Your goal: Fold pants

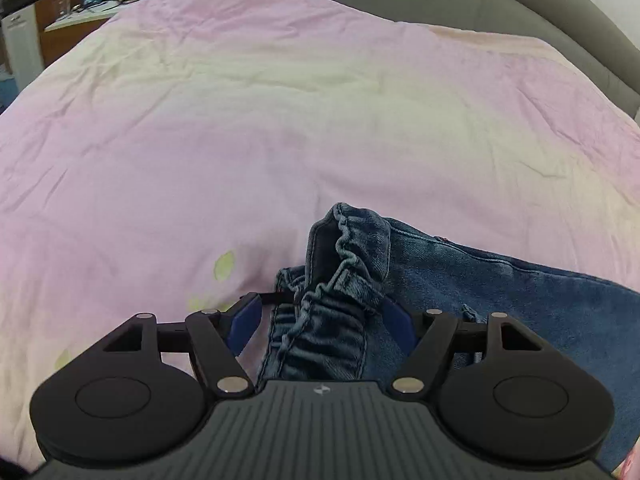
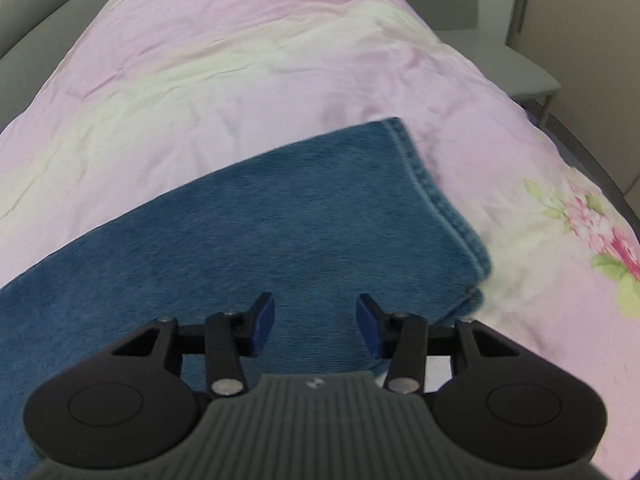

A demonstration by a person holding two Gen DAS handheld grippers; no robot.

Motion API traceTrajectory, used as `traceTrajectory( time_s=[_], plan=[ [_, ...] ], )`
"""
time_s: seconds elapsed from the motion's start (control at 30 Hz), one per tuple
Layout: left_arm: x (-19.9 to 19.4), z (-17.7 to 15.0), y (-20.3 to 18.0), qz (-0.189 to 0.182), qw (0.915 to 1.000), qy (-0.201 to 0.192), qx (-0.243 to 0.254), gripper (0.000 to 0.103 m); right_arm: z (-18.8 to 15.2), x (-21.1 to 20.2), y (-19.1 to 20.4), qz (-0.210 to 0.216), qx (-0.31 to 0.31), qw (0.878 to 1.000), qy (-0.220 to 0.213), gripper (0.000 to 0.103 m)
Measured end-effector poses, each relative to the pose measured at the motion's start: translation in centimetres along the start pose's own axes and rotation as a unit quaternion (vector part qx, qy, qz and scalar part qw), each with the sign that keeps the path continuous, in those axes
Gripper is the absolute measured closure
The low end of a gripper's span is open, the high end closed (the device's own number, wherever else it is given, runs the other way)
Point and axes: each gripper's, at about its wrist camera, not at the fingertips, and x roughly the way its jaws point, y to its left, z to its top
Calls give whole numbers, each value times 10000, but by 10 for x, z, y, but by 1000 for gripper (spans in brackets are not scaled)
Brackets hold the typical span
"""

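While both grippers' fingers are standing apart over the jeans on the bed, a fold is finishing; regrasping the bunched waistband seems next.

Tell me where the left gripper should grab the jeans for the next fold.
Probably the bunched elastic waistband of the jeans. It stands up in a ridge between the open left gripper pads, so closing straight from above catches thick cloth, unlike the flat leg panel.
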Motion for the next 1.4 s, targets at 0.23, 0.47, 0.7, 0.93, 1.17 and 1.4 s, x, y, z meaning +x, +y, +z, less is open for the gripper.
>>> traceTrajectory(
  time_s=[0.23,0.47,0.7,0.93,1.17,1.4],
  plan=[
    [19,-3,-8,-631,9908,-115,1192,59,12,11,199,966,-1625,9819,139,60],
    [-18,-30,-20,-976,9716,-804,1998,82,-18,16,420,2141,-3532,9104,246,60],
    [-32,-45,-21,-1476,9670,-829,1904,83,-52,26,526,2697,-4208,8648,471,60],
    [1,4,29,-1664,9825,36,832,73,-79,42,541,2620,-4450,8543,586,59],
    [-4,27,68,-2119,9762,462,24,51,-64,25,572,3410,-4466,8253,563,58],
    [-1,0,62,-1995,9742,1008,310,37,-68,32,635,3885,-4980,7723,683,32]
  ],
)
